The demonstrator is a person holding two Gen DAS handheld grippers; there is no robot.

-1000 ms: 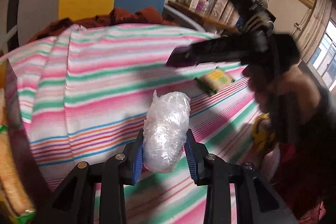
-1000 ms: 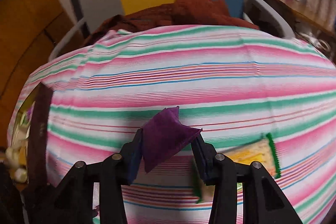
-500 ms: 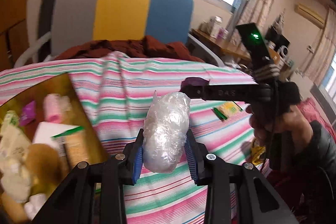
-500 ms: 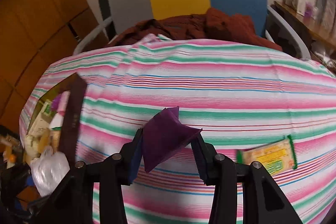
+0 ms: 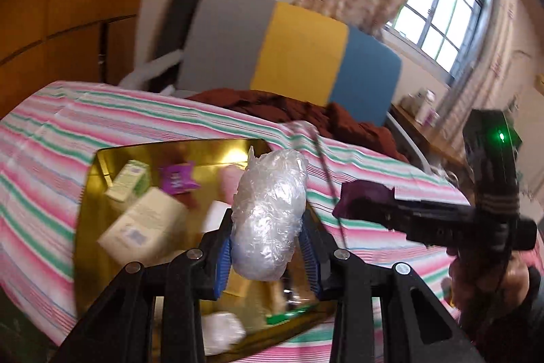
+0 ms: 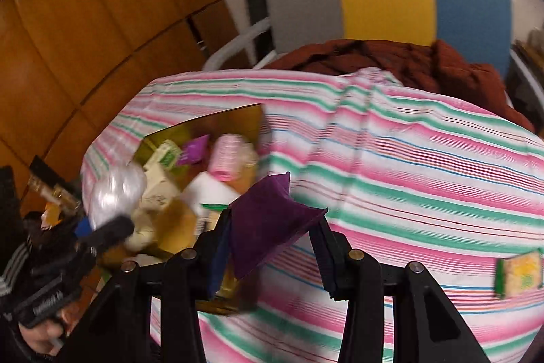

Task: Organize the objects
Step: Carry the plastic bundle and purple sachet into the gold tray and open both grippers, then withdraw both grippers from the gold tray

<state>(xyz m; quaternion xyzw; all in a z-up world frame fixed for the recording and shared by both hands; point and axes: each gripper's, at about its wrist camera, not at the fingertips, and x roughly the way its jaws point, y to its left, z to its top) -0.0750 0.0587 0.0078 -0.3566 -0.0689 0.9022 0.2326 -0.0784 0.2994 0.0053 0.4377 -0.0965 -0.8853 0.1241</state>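
Observation:
My left gripper (image 5: 267, 252) is shut on a clear crumpled plastic bundle (image 5: 268, 213) and holds it above the gold box (image 5: 102, 159), which holds several small packets. My right gripper (image 6: 272, 244) is shut on a purple packet (image 6: 268, 220) near the box's right edge (image 6: 258, 118). The right gripper with the purple packet (image 5: 363, 198) also shows at the right in the left wrist view. The left gripper and its plastic bundle (image 6: 112, 193) show blurred at the left in the right wrist view.
The box sits on a pink, green and white striped cloth (image 6: 425, 165). A yellow-green snack packet (image 6: 518, 273) lies on the cloth at the right. A brown garment (image 5: 289, 111) and a grey, yellow and blue chair back (image 5: 292, 53) stand behind. Wooden cupboards (image 6: 85, 22) are at the left.
Both grippers have swung left with their loads. The gold box has come fully into view under the left gripper and beside the right one. The snack packet has slid to the right edge.

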